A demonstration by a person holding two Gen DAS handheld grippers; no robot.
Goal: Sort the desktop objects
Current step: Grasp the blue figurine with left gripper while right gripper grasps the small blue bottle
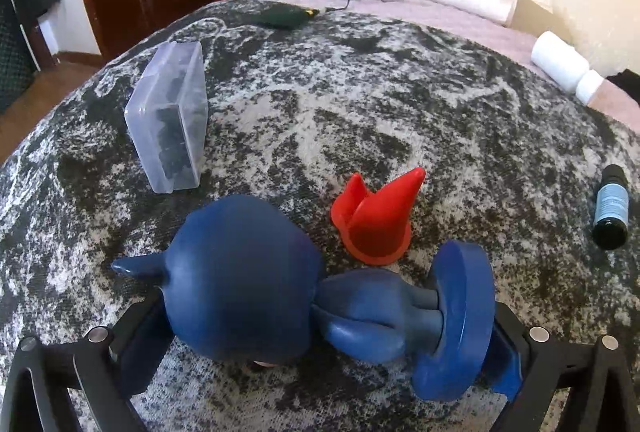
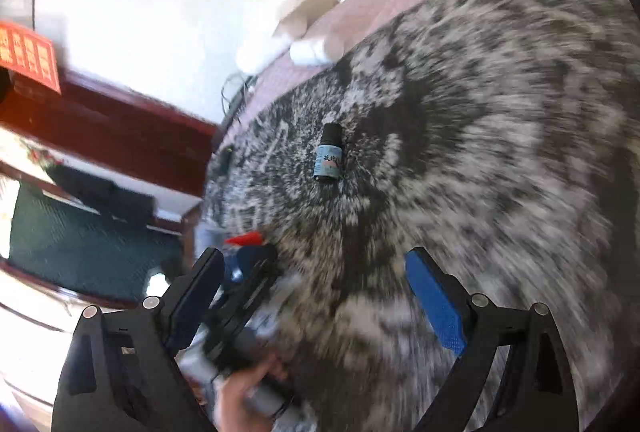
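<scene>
Rubbery blue figurine [image 1: 256,284] (round-headed) | left hand-held gripper [image 1: 320,344] clamping it

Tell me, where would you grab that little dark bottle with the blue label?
Probably across its labelled middle. The bottle lies on its side on the speckled cloth, apart from other things, so come from above with the fingers straddling its round body, where it is widest and straightest.
</scene>
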